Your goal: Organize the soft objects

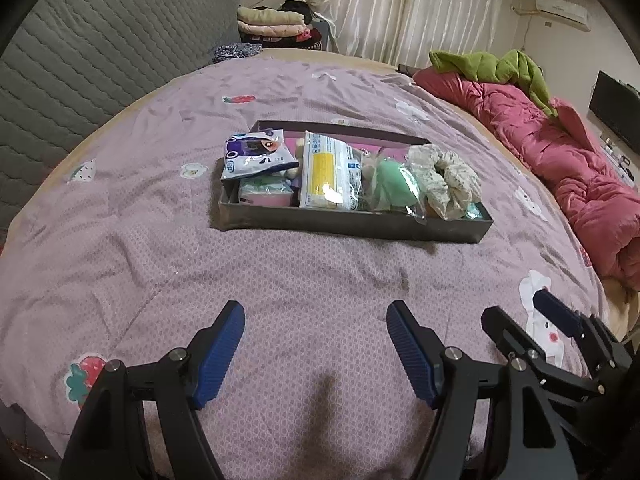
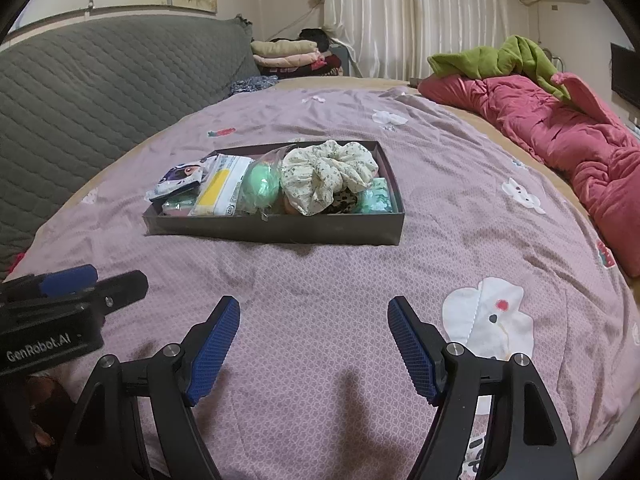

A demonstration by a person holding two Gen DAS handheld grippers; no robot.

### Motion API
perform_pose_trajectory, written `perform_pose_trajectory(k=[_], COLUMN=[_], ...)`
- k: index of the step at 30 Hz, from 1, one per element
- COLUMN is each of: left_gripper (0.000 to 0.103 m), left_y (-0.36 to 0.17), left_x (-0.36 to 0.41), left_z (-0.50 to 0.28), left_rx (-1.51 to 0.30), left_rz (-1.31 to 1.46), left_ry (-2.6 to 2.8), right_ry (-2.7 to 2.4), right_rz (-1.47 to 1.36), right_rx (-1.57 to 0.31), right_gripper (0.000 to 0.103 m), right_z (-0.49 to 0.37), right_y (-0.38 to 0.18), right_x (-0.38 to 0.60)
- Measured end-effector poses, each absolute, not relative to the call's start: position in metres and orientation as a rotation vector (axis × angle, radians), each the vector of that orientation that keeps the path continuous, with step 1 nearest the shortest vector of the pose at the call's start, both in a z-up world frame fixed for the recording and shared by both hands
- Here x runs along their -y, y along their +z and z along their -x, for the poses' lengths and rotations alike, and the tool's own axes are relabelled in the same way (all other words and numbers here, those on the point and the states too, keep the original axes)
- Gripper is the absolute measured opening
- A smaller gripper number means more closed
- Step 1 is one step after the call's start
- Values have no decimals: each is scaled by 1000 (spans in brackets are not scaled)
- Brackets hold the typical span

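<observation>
A dark shallow box [image 1: 348, 229] [image 2: 276, 232] lies on the purple bedspread, full of soft things: a cream floral scrunchie [image 1: 444, 178] [image 2: 326, 174], a green sponge in plastic wrap [image 1: 394, 186] [image 2: 260, 186], a white pack with a yellow stripe [image 1: 326, 170] [image 2: 218, 190] and a white-purple pouch [image 1: 256, 152] [image 2: 178, 178]. My left gripper [image 1: 316, 320] is open and empty, low over the bedspread, well short of the box. My right gripper [image 2: 314, 316] is open and empty, beside the left one. Each shows at the other view's edge.
A pink quilt [image 1: 560, 160] [image 2: 560, 128] with a green garment [image 1: 496, 68] [image 2: 500, 60] lies along the bed's right side. A grey quilted headboard [image 1: 80, 52] [image 2: 100, 76] stands at the left. Folded clothes [image 1: 272, 24] are stacked behind the bed.
</observation>
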State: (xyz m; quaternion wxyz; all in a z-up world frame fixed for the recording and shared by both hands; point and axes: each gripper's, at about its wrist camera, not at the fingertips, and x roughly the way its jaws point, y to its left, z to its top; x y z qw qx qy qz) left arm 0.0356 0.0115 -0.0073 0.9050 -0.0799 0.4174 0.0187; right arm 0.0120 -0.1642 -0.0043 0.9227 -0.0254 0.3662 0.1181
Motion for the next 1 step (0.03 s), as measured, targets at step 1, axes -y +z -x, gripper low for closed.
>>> perform_pose_trajectory(k=[1], left_gripper=[73], left_y=[-7], left_x=[-12], left_z=[-36], left_rx=[-859], left_rz=[162], left_ry=[39], right_ry=[242], right_rz=[52], right_rx=[-754], right_gripper=[77], right_z=[-12], right_y=[-5], right_x=[164])
